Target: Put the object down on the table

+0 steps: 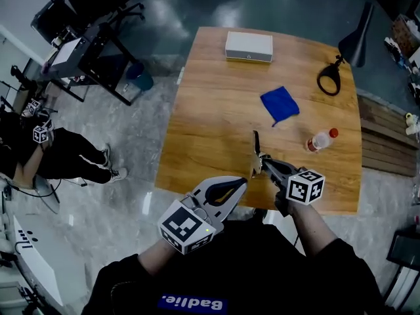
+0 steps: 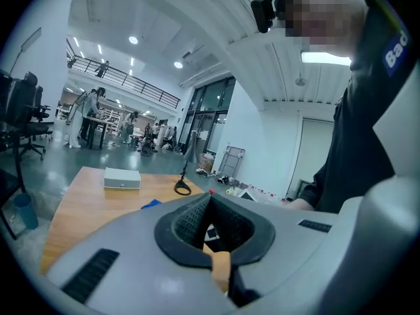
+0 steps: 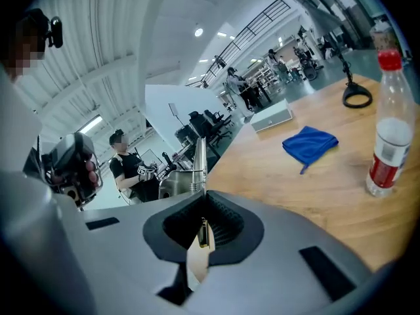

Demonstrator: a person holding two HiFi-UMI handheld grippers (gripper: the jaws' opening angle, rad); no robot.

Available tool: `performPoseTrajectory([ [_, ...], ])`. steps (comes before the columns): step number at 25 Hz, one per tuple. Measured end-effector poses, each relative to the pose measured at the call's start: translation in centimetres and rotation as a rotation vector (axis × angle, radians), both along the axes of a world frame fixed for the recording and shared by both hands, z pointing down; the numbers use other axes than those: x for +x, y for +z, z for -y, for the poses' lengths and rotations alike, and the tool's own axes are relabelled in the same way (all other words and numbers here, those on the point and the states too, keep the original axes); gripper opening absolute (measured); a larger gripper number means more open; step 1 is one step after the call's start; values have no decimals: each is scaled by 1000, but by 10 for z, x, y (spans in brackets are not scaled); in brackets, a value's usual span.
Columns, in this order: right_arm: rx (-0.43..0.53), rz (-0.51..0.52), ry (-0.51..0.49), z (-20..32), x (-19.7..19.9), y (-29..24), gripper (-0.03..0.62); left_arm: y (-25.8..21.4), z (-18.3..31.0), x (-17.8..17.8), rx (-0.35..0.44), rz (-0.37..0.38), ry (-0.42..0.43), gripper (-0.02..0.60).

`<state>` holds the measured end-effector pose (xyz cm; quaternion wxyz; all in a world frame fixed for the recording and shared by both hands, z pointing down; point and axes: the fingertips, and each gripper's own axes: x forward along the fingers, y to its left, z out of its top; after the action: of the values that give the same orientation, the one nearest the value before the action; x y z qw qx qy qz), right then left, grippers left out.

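Trouble could come from how close things are to the near edge. The right gripper has its fingers shut tight on a thin metal tool. I cannot tell just what kind of tool it is. It sticks out past the fingers and points away from the person. It hangs in the air over the near part of the tabletop and is not yet touching the wood.

If the fingers open while the tool is up high, I think it could bounce and slide off that near edge onto the floor. It is thin and smooth, so it may also twist in the grip on the way down.

A bottle stands near, off to the right. A swing that way could knock it over. The blue cloth lies farther back, out of the way.

The left gripper sits just beside the right one. Its fingers are closed and hold nothing.
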<state>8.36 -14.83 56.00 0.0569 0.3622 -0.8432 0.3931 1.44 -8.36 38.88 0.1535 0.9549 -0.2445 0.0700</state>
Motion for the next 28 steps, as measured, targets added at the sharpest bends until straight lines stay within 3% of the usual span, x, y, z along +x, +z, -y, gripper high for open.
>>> performPoseTrajectory([
  [6, -103, -33, -3, 2, 8, 53, 6, 7, -2, 1, -24, 20, -24, 5],
  [13, -244, 4, 27, 0, 14, 104, 6, 18, -5, -2, -35, 40, -39, 5],
  [28, -415, 140, 92, 13, 5, 153, 6, 20, -6, -18, -40, 69, -77, 5],
])
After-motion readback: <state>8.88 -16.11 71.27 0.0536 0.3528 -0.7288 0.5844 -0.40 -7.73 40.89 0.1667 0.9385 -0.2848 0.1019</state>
